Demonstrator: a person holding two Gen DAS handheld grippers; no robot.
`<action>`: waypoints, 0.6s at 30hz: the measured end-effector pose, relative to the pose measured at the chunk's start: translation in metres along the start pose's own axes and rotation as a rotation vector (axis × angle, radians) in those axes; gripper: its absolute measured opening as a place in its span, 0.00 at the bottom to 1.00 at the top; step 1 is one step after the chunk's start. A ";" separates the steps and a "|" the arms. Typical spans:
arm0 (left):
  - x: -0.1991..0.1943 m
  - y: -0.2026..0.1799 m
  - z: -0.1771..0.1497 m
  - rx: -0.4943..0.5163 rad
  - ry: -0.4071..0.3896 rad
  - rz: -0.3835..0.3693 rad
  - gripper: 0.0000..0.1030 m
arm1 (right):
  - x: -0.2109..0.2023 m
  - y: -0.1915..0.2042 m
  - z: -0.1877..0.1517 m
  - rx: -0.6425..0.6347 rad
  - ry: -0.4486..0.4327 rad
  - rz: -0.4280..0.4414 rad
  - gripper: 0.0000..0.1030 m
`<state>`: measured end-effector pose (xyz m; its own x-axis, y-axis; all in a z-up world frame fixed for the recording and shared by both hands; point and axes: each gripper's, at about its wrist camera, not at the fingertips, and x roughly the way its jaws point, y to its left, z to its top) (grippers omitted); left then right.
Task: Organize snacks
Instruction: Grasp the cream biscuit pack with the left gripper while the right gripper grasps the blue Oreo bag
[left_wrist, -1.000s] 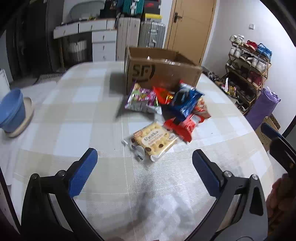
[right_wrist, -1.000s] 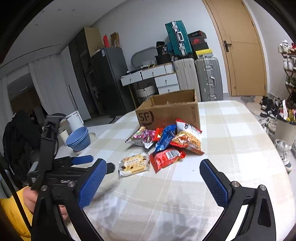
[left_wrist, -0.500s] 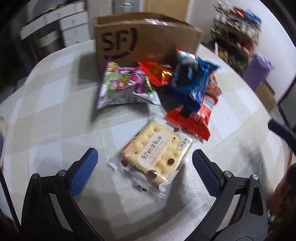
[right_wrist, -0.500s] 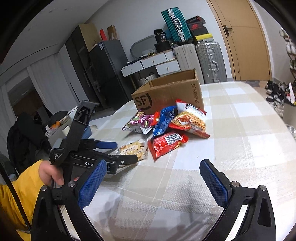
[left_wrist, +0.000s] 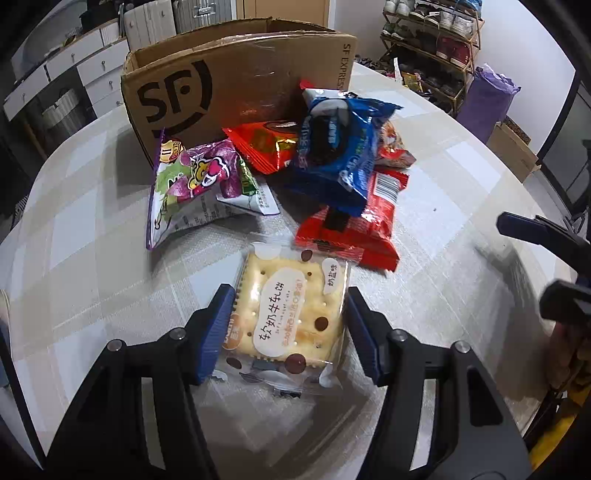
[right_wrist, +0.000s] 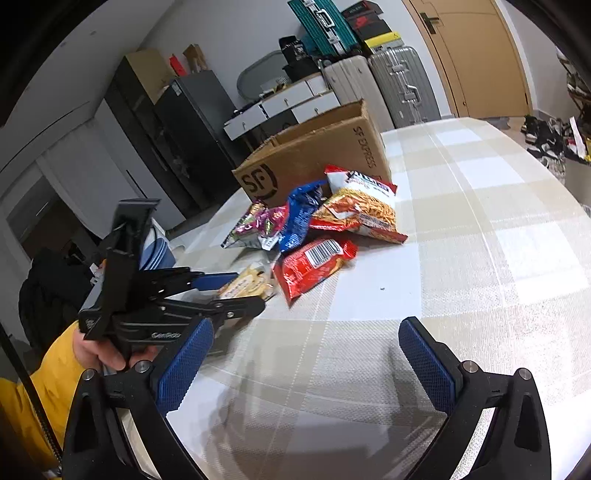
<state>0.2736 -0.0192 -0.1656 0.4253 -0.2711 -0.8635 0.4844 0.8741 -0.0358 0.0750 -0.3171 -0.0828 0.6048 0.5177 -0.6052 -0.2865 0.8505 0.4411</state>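
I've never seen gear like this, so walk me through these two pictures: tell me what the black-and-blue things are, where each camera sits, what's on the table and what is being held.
No robot here: a person holds a two-finger grasping tool in each hand, with a wide-angle camera on each one looking forward along its fingers.

The left tool is seen from its own camera. Its blue pads sit on either side of a cracker packet lying on the checked table. The pads are at the packet's edges; a firm squeeze cannot be confirmed.

The right tool is open above bare cloth, holding nothing. Its camera also shows the left tool from the side.

Beyond the crackers lie a purple bag, a blue bag, a red packet and a noodle snack bag, heaped against an open cardboard box.
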 end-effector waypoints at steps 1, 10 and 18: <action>0.001 0.001 0.002 -0.008 -0.004 -0.007 0.55 | 0.001 -0.001 0.000 0.006 0.002 -0.007 0.99; -0.011 -0.002 -0.007 -0.085 -0.053 -0.037 0.54 | 0.017 0.005 0.031 -0.035 -0.006 -0.041 0.99; -0.028 0.000 -0.034 -0.178 -0.095 -0.086 0.54 | 0.058 0.012 0.082 -0.008 -0.002 0.034 0.96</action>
<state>0.2355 0.0018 -0.1583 0.4621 -0.3771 -0.8027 0.3830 0.9012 -0.2028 0.1673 -0.2850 -0.0582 0.5964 0.5461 -0.5883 -0.3131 0.8331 0.4559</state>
